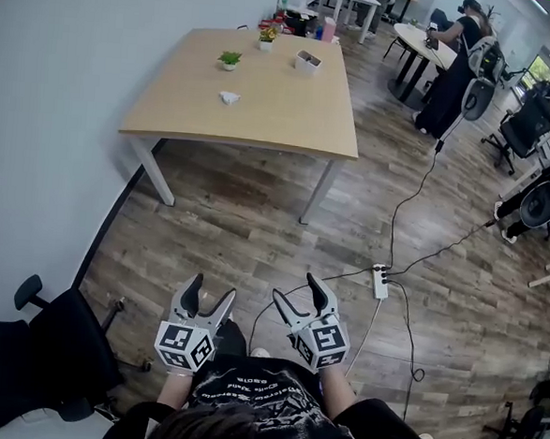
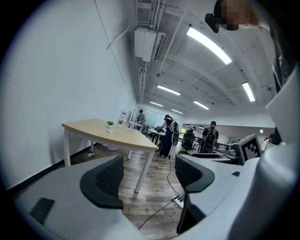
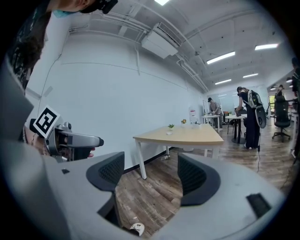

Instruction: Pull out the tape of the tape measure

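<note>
No tape measure can be made out for certain. A small white object (image 1: pixel 229 97) lies on the wooden table (image 1: pixel 264 110), too small to identify. Both grippers hang close to the person's chest, about two metres short of the table. My left gripper (image 1: pixel 208 298) is open, with only floor showing between its dark pads (image 2: pixel 110 180). My right gripper (image 1: pixel 299 298) is open too and holds nothing; its pads (image 3: pixel 193 176) frame bare floorboards. Each gripper view looks across the floor at the table (image 2: pixel 108 136) (image 3: pixel 187 136).
A small potted plant (image 1: pixel 229 60) and a white box (image 1: pixel 308 60) stand on the table. A black office chair (image 1: pixel 50 348) is at my left. A power strip (image 1: pixel 380 280) with trailing cables lies on the wood floor at the right. People stand at desks beyond (image 1: pixel 455 67).
</note>
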The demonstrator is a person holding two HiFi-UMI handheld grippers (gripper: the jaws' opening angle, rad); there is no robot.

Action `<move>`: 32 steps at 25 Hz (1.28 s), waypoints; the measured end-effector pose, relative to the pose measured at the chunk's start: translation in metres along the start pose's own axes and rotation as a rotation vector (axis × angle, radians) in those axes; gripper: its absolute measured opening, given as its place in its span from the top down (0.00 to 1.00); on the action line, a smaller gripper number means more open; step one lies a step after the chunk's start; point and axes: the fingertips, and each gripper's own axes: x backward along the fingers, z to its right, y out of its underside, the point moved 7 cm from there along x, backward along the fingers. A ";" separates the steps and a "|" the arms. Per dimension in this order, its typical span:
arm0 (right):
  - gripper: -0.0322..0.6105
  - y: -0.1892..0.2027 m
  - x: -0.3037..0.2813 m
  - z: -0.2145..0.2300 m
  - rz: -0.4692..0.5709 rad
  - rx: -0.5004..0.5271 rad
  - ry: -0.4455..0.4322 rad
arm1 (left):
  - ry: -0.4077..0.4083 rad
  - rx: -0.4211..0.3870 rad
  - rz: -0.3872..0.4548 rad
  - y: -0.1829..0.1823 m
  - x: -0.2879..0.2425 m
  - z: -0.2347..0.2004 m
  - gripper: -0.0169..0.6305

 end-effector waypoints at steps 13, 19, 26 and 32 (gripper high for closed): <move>0.38 -0.043 -0.143 0.057 0.018 -0.030 0.089 | 0.174 -0.031 -0.043 -0.061 -0.153 -0.088 0.43; 0.38 -0.066 -0.218 0.061 0.009 -0.036 0.101 | 0.196 -0.060 -0.075 -0.094 -0.211 -0.148 0.43; 0.40 -0.081 -0.281 0.071 0.019 -0.051 0.142 | 0.230 -0.081 -0.108 -0.115 -0.262 -0.201 0.43; 0.42 -0.081 -0.322 0.076 -0.036 -0.058 0.144 | 0.238 -0.075 -0.139 -0.120 -0.290 -0.232 0.43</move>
